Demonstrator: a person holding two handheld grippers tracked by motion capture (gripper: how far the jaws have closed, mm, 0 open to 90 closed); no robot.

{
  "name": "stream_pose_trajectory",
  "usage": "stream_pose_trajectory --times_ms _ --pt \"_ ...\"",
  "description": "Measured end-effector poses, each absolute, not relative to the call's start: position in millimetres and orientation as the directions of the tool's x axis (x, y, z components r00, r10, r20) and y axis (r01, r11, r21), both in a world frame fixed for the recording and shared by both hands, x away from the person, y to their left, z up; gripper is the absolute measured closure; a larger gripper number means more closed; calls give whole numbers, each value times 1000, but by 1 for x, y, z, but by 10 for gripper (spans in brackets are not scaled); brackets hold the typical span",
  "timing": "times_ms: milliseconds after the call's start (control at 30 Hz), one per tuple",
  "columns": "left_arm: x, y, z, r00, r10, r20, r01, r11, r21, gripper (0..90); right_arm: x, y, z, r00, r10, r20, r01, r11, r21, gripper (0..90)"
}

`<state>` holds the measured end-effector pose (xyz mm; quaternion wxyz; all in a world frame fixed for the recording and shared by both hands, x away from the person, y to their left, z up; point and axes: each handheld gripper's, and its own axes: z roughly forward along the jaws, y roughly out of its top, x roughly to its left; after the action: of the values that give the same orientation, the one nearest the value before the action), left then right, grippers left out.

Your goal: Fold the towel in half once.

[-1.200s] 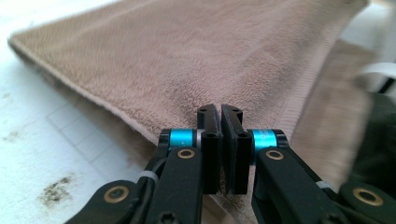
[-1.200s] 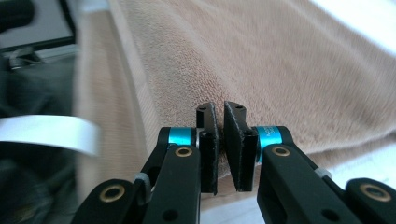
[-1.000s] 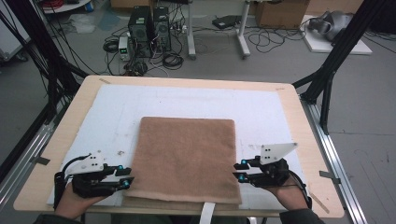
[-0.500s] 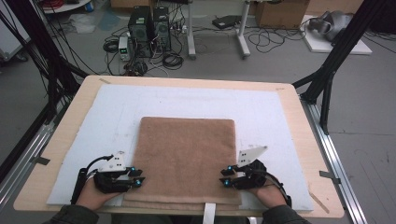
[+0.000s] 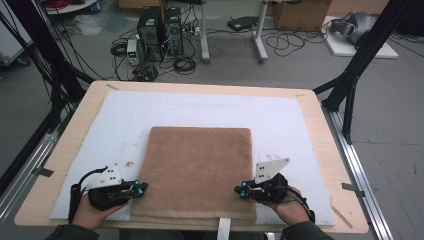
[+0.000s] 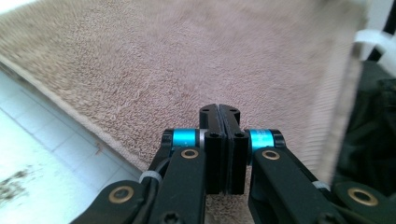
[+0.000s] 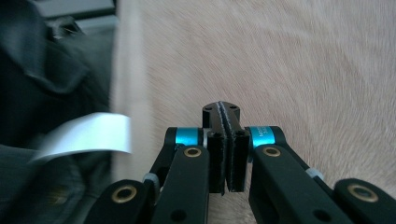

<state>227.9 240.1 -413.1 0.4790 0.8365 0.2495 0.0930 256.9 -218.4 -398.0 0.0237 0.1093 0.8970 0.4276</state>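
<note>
A folded brown towel (image 5: 197,170) lies flat on the white mat (image 5: 200,107), with a white label (image 5: 224,226) at its near edge. My left gripper (image 5: 142,189) rests at the towel's near left edge. Its jaws have just been closing and now meet above the towel (image 6: 187,56), with no cloth seen between the left gripper's (image 6: 219,109) pads. My right gripper (image 5: 241,191) rests at the near right edge. It has also just closed, and the right gripper (image 7: 221,108) lies shut over the towel (image 7: 280,60), near the label (image 7: 86,133).
The mat covers most of a wooden table (image 5: 320,130). Black frame posts (image 5: 360,65) stand at the table's far corners. Computers and cables (image 5: 160,35) sit on the floor beyond the far edge.
Both hands moved inward onto the towel's near side edges and sank a little. Both pairs of jaws went from partly open to closed.
</note>
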Motion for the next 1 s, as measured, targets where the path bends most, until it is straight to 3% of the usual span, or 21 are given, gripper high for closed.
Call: stream_pose_trajectory --times_ms 133,200,300,433,667,1000 --pt "224 245 -418 869 487 -91 340 -454 824 891 249 -219 -392 -978 204 36 160 633 757 866" --pt "225 243 -426 860 502 -86 355 -471 807 788 253 -217 -404 -975 213 69 194 647 738 773" --pt "228 235 -433 866 494 -81 352 -487 799 719 257 -212 -425 -968 224 115 237 663 710 683" --pt "238 221 -443 868 494 -58 355 -534 767 673 261 -210 -442 -954 261 150 287 642 711 718" --pt "237 220 -449 861 506 -43 333 -498 801 860 260 -214 -446 -957 254 142 273 616 739 856" --pt "231 233 -430 852 520 -67 326 -425 845 879 255 -216 -423 -965 241 103 231 591 773 869"
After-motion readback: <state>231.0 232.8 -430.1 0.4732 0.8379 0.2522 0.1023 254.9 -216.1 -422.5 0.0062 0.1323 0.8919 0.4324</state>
